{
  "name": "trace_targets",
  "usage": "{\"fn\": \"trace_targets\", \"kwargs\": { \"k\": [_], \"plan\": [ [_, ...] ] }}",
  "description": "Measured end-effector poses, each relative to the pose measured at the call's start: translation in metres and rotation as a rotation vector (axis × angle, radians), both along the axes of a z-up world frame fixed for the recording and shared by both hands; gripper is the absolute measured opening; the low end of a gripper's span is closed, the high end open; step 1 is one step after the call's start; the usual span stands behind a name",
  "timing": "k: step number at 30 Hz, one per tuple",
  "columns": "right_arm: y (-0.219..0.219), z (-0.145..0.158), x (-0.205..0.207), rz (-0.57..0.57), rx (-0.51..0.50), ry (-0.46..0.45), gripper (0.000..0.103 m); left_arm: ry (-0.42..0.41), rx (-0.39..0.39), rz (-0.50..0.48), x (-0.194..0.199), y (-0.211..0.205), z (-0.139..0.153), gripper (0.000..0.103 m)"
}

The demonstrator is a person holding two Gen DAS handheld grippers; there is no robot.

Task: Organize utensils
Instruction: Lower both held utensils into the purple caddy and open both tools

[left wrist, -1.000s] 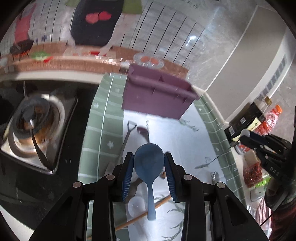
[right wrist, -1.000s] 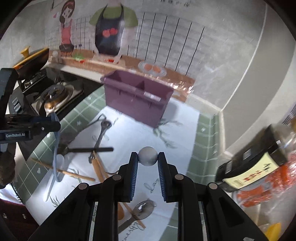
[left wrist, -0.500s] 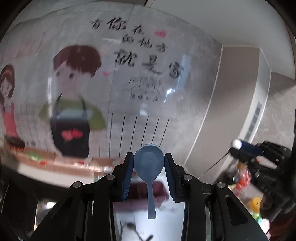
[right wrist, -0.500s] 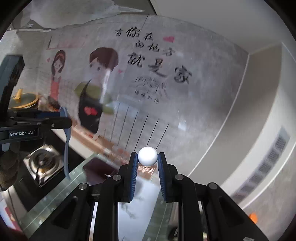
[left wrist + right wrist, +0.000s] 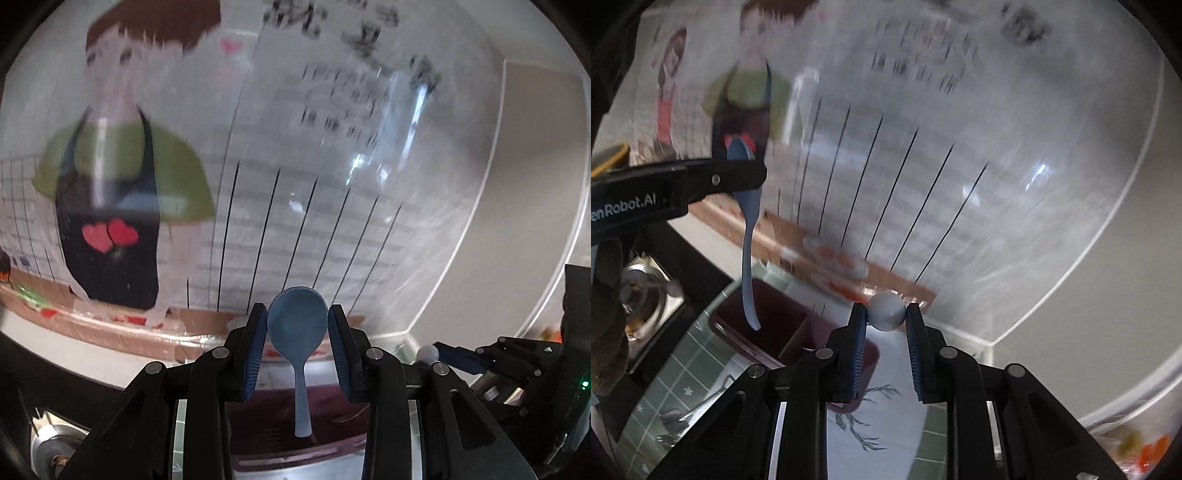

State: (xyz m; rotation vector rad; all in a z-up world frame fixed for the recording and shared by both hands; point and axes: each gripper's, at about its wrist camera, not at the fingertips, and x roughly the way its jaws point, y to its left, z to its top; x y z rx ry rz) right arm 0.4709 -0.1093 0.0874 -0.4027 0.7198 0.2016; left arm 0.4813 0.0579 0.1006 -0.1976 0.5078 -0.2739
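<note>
My left gripper (image 5: 297, 318) is shut on the head of a blue rice spoon (image 5: 297, 325), whose handle hangs straight down over the purple utensil box (image 5: 332, 419). In the right wrist view the same blue spoon (image 5: 749, 254) dangles from the left gripper (image 5: 738, 173), its tip just above the box's left compartment (image 5: 768, 317). My right gripper (image 5: 886, 314) is shut on the white ball end of a utensil (image 5: 886, 311); the rest of that utensil is hidden. It shows again at the right of the left wrist view, as the right gripper (image 5: 430, 355).
A gas stove (image 5: 646, 288) sits left of the box. The green-checked mat (image 5: 683, 384) in front of it carries several loose metal utensils (image 5: 698, 406). The illustrated wall (image 5: 258, 184) stands close behind the box. Bottles (image 5: 1145, 446) are at the far right.
Both grippers lifted off the mat with their utensils and swung toward the wall. They have since tipped down, so the purple box now shows beneath the blue spoon.
</note>
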Motion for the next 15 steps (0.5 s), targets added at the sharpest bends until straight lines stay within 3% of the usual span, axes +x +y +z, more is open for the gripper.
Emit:
{"fn": "trace_targets", "kwargs": {
  "k": [7,15],
  "plan": [
    [0.008,-0.06,0.025,-0.006,-0.013,0.122,0.02,0.082,0.053,-0.006,0.018,-0.013,-0.053,0.035],
    [0.006,-0.086,0.032,-0.011,-0.02,0.175,0.02,0.157,0.085,0.016,0.032,-0.015,-0.081,0.035]
  ]
}}
